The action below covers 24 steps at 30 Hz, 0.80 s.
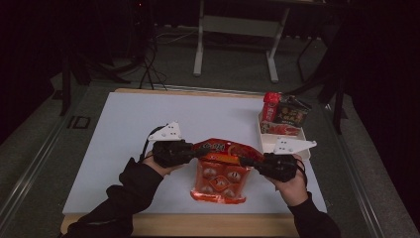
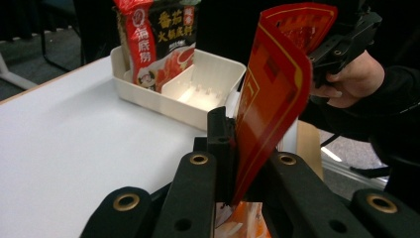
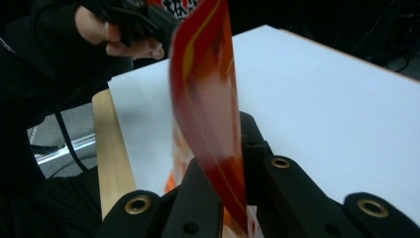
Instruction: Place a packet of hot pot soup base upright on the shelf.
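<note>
A white surface (image 1: 148,148) with a pale wooden edge filled the middle of the high view, set in a dark room. Grey floor ran round it, and the legs of a light metal frame (image 1: 235,44) stood in the upper centre.

At the right edge of the surface sat a white tray (image 1: 266,141), with upright red and dark food packets (image 1: 285,114) in its far compartments. In the left gripper view its near compartment was bare.

A red and orange snack bag (image 1: 220,171) was in the lower centre of the high view, held up off the surface by its top edge. That edge ran left to right between the two grippers, and the bag's long axis hung downward toward the bottom of the frame, its printed face turned up to the camera.

The left gripper (image 1: 194,151) had its fingers pinched on the bag's upper left corner. The right gripper (image 1: 247,161) had its fingers clamped on the upper right corner, the thin red edge standing between them in the right gripper view.
</note>
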{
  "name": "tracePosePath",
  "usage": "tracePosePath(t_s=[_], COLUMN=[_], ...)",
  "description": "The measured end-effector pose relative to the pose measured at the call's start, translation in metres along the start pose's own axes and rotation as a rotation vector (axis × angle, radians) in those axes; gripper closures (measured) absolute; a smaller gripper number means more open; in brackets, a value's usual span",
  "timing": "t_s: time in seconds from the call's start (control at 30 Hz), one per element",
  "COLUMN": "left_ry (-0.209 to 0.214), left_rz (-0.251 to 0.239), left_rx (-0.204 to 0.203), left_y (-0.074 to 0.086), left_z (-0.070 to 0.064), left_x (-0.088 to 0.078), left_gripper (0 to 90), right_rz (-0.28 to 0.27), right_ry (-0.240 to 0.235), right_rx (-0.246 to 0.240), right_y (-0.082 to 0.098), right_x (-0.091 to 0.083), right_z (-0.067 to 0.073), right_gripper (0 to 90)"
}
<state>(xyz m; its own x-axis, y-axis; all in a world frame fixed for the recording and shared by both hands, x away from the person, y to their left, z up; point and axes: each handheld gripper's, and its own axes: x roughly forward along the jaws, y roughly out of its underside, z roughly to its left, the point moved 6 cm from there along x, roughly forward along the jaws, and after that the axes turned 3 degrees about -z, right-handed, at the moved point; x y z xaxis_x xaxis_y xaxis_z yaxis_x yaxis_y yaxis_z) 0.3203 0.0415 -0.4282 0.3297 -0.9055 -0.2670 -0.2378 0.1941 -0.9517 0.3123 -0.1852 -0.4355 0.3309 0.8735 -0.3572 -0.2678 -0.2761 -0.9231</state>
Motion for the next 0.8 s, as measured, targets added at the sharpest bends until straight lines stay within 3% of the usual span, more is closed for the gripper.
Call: tracePosePath(t_s=[0.2,0.33,0.43,0.47,0.6,0.67,0.8], left_ry=[-0.032,-0.047,-0.088,-0.091,-0.089,-0.082,-0.112], left_rz=[-0.044,-0.076,-0.075,-0.074,-0.067,-0.052,-0.066], left_rx=[0.035,0.012,0.024,0.013,-0.025,-0.038,-0.055], left_y=[-0.003,-0.007,-0.007,-0.007,-0.001,0.003,0.014], left_z=[-0.006,-0.004,-0.003,-0.003,-0.002,-0.003,-0.002], left_x=[-0.005,-0.008,-0.010,-0.010,-0.010,-0.009,-0.009], left_gripper=[75.9,58.3,46.8,40.7,29.7,18.4,13.8], right_rz=[-0.028,-0.031,-0.047,-0.055,-0.087,-0.105,-0.130], right_ry=[0.024,0.040,0.063,0.070,0.087,0.090,0.105], right_rx=[-0.042,-0.069,-0.078,-0.076,-0.060,-0.046,-0.043], right_y=[-0.016,-0.027,-0.034,-0.037,-0.047,-0.052,-0.061], right_x=[-0.008,-0.013,-0.019,-0.021,-0.031,-0.037,-0.046], right_z=[0.009,0.008,0.004,0.002,-0.005,-0.008,-0.013], right_gripper=[90.0,90.0,90.0,90.0,90.0,90.0,90.0])
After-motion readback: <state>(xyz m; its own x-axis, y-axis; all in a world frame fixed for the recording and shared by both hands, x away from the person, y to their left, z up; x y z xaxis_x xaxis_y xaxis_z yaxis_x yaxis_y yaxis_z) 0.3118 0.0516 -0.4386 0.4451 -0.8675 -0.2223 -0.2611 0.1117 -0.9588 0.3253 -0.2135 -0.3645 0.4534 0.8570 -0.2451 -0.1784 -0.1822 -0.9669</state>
